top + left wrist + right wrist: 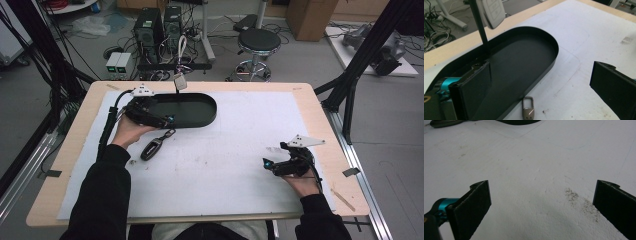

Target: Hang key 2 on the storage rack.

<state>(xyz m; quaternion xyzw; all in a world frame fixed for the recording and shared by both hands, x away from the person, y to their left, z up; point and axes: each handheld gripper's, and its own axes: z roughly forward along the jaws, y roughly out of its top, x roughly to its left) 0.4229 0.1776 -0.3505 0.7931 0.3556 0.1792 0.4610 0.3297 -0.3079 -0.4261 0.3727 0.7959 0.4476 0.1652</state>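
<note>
Right gripper (274,165) sits wide open, holding nothing, well off. The car key (151,149) lies on the surface just at 5 o'clock of the left gripper (165,120), also open and empty, long axis pointing toward 1 o'clock at the black tray (200,97).

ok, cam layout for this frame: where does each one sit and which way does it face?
High view: above the person's side, facing forward and down on the table; both forearms, hands, left tongs and right tongs show.
Left gripper view: rides the left tongs, looks along its open jaws over the black oval tray; a metal clasp lies just outside it.
Right gripper view: rides the right tongs, looks along its open jaws over the white mat.
Shared: high and left gripper views both show the tray.
</note>
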